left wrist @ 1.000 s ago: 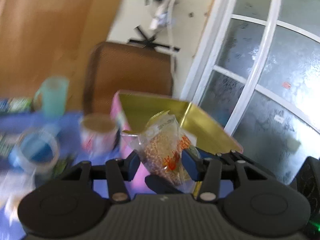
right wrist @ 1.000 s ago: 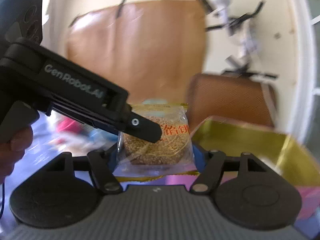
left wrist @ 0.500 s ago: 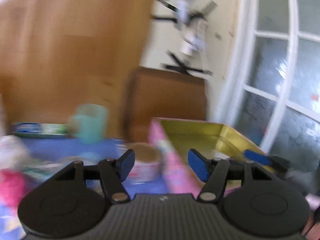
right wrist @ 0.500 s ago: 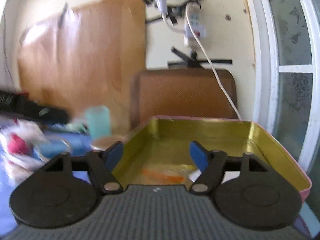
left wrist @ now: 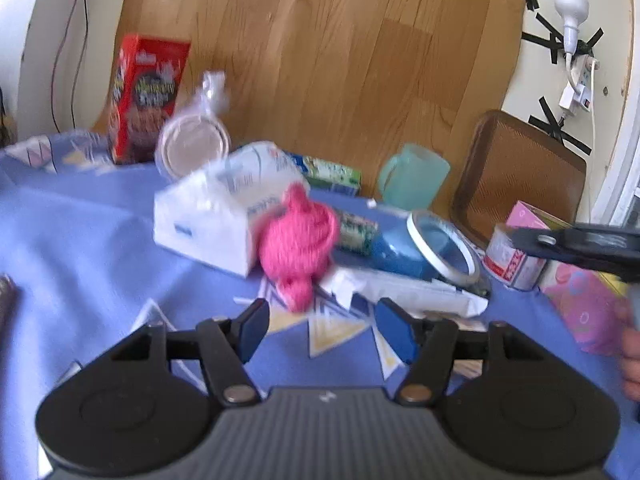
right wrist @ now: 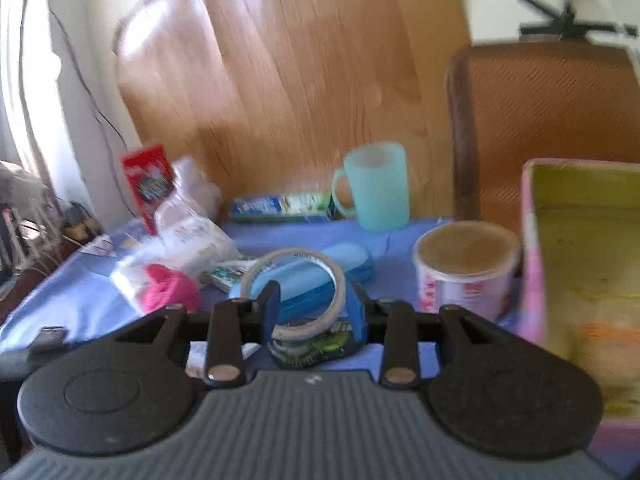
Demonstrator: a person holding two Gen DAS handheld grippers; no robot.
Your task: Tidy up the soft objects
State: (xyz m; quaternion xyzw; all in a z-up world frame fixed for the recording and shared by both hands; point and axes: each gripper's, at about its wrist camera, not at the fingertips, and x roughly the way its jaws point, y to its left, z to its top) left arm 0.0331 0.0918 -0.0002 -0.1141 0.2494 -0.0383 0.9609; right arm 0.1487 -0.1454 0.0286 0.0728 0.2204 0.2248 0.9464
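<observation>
Both snack packets gone from my jaws since a second ago; views swung from the gold-lined tin back to the clutter on the blue tablecloth. Left gripper released, nothing between the pads; its jaws have just been closing slightly. Right gripper has just been closing too, empty as well; tape ring and blue case only show through the gap, farther off.

Next soft item, I judge: pink knitted thing, just ahead of my left jaws, touching the white tissue pack on its left, tape ring near on its right. Tin sits far right beside the paper tub.

To do it well: open left wider, come in low along the cloth, centre the pads on the yarn's near lobe, avoid pinching the tissue pack or the torn white paper. Squeeze gently, it will compress. Keep the right gripper clear of the path to the tin.
</observation>
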